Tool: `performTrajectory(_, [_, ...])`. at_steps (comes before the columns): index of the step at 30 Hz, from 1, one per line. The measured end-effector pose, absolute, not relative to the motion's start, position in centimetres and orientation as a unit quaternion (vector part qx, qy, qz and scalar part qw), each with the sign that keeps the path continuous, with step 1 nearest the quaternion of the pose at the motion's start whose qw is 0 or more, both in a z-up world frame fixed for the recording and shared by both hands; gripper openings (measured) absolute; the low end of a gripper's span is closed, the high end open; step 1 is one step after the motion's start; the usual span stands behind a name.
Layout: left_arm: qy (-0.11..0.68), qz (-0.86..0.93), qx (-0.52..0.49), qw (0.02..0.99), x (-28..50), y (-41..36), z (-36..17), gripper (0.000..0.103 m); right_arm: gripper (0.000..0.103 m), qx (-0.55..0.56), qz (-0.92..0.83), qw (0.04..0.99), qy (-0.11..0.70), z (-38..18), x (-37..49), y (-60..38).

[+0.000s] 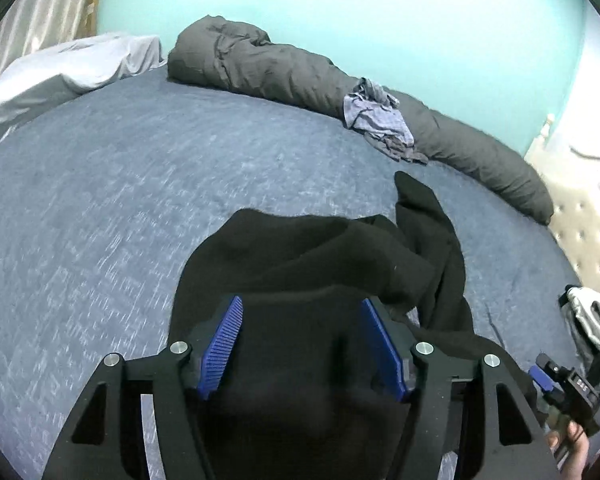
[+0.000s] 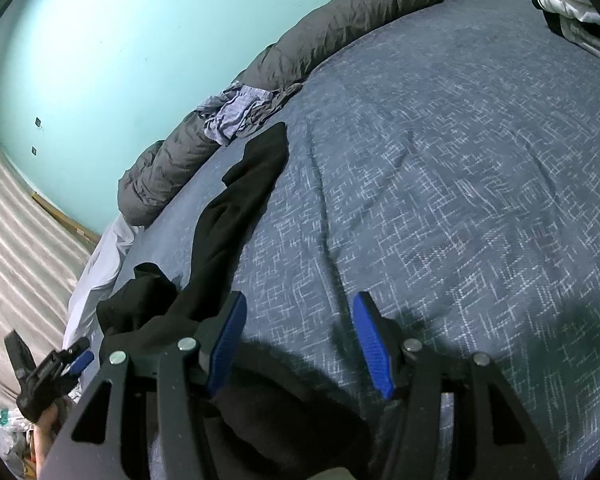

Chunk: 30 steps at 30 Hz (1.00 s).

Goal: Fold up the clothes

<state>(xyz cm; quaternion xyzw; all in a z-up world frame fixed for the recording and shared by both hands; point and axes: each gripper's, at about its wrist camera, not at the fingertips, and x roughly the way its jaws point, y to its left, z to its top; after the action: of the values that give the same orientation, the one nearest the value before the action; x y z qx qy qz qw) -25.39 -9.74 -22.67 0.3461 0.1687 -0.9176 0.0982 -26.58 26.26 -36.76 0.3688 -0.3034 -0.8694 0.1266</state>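
A black garment (image 1: pixel 332 248) is laid in a loose heap on the blue patterned bedspread (image 1: pixel 120 184), near the bed's front edge. From the heap, one long narrow part of the garment (image 2: pixel 236 200) is stretched across the bedspread toward the rolled grey duvet (image 1: pixel 284 68); its far end is seen close to a crumpled light-blue cloth (image 1: pixel 380 116), which rests against the duvet.

The left tool (image 1: pixel 302 344) is positioned directly over the black heap. Its blue ribbed pads (image 1: pixel 224 344) are spread apart, with dark fabric visible between them; whether the pads touch the fabric cannot be told. The right tool (image 2: pixel 300 344) is likewise held with its pads (image 2: pixel 370 344) wide apart. The black fabric is seen beneath and beside its left finger, while bare bedspread lies ahead between the fingers. Nothing is clamped by either tool.

In each wrist view, the opposite tool is visible at the frame edge, gripped by a hand (image 1: pixel 572 444).

A pale sheet or pillow (image 1: pixel 68 72) lies at one end of the bed. A bundle of white and grey clothing (image 1: pixel 592 320) rests at the other end, near a padded cream headboard (image 1: pixel 580 216). A turquoise wall (image 1: pixel 340 4) stands behind the duvet.
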Motion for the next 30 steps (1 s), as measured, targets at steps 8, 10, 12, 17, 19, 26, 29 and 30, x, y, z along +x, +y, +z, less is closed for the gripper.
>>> performTrajectory(8, [0.064, -0.905, 0.415, 0.070, -33.9, -6.8, -22.0, 0.086, 0.056, 0.361, -0.869, 0.128, -0.313, -36.5, -26.5, 27.1])
performTrajectory(10, [0.048, -0.896, 0.435, 0.078, -35.5, -7.0, -22.6, 0.086, 0.056, 0.361, -0.868, 0.128, -0.316, -36.5, -26.5, 27.2])
performTrajectory(12, [0.052, -0.889, 0.448, 0.083, -36.2, -7.5, -23.2, 0.086, 0.056, 0.359, -0.867, 0.128, -0.320, -36.4, -26.6, 27.3])
performTrajectory(17, [0.055, -0.878, 0.470, 0.070, -36.7, -8.3, -24.5, 0.051, 0.056, 0.360, -0.865, 0.132, -0.323, -36.4, -26.6, 27.3])
performTrajectory(19, [0.043, -0.877, 0.476, 0.060, -36.4, -7.9, -24.9, 0.032, 0.056, 0.361, -0.865, 0.134, -0.323, -36.4, -26.5, 27.2])
performTrajectory(26, [0.045, -0.896, 0.435, 0.072, -33.3, -9.1, -22.5, 0.011, 0.056, 0.360, -0.866, 0.134, -0.321, -36.3, -26.4, 27.0])
performTrajectory(29, [0.048, -0.909, 0.401, 0.105, -30.5, -11.3, -19.9, 0.011, 0.056, 0.358, -0.866, 0.134, -0.321, -36.3, -26.3, 27.1])
performTrajectory(30, [0.049, -0.912, 0.388, 0.120, -29.3, -12.3, -19.0, 0.010, 0.056, 0.357, -0.867, 0.135, -0.320, -36.2, -26.2, 27.1])
